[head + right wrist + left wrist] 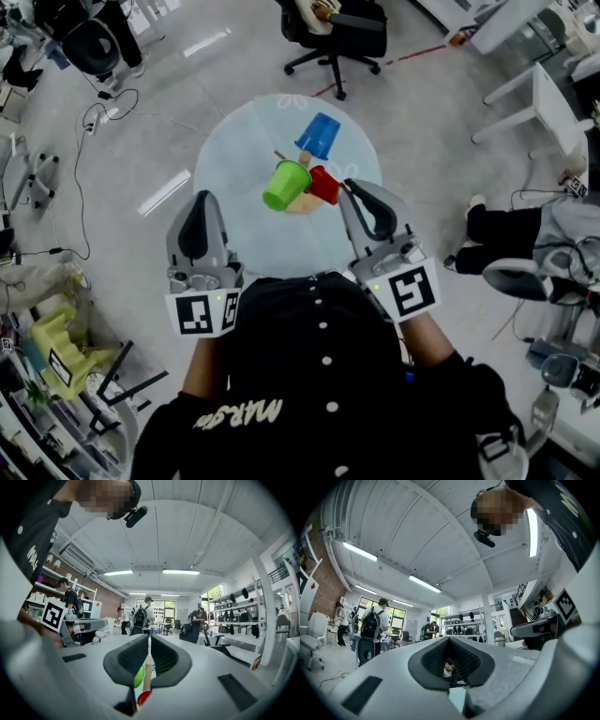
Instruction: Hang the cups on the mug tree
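Note:
A wooden mug tree (302, 203) stands on the round glass table (234, 150). Three cups hang on it: a blue cup (319, 137) at the far side, a green cup (286, 185) on the left and a red cup (323, 184) on the right. Both grippers are held up near the person's chest, short of the tree. My left gripper (204, 197) (449, 639) is shut and empty. My right gripper (354, 186) (149, 638) is also shut on nothing. Below its jaws, the right gripper view shows slivers of the green cup (138, 677), the red cup (143, 697) and the tree's post (147, 677).
A black office chair (333, 28) stands beyond the table. White desks (553, 103) are at the upper right. Cables (103, 112) trail over the floor at the left, and a yellow stool (56, 342) stands at the lower left. Other people stand in the room's background.

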Available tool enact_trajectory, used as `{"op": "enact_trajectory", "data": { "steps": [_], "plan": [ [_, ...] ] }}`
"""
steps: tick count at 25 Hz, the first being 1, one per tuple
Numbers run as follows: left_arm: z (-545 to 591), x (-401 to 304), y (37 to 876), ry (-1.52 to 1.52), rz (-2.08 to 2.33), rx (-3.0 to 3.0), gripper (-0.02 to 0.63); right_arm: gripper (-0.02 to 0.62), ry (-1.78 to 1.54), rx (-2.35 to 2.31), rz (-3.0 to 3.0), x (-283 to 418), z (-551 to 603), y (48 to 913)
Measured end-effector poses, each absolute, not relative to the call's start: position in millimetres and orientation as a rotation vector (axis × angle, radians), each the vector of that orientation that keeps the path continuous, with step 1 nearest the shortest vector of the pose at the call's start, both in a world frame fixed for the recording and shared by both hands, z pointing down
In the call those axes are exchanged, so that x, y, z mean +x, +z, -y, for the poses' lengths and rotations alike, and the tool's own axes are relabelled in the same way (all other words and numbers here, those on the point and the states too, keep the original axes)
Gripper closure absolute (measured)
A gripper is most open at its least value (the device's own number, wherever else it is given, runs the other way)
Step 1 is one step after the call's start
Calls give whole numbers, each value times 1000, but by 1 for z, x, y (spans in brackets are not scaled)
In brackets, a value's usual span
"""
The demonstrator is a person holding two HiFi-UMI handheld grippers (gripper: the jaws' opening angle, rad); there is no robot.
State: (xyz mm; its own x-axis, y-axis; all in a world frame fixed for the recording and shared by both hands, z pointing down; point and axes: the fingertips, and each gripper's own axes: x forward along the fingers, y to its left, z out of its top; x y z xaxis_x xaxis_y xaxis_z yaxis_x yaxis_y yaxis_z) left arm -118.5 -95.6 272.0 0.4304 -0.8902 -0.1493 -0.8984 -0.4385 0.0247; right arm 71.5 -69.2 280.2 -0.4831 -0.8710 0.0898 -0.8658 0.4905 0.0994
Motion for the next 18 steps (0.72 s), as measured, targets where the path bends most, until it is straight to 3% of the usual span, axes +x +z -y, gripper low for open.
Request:
{"op": "enact_trajectory", "data": {
  "steps": [2, 18],
  "plan": [
    [94, -114, 266, 225, -1627, -2600, 611, 606, -70, 1556, 2603, 86, 71, 274],
    [86, -106, 238, 233, -1638, -2581, 611, 601, -44, 1954, 2567, 209, 74, 244]
  ]
}}
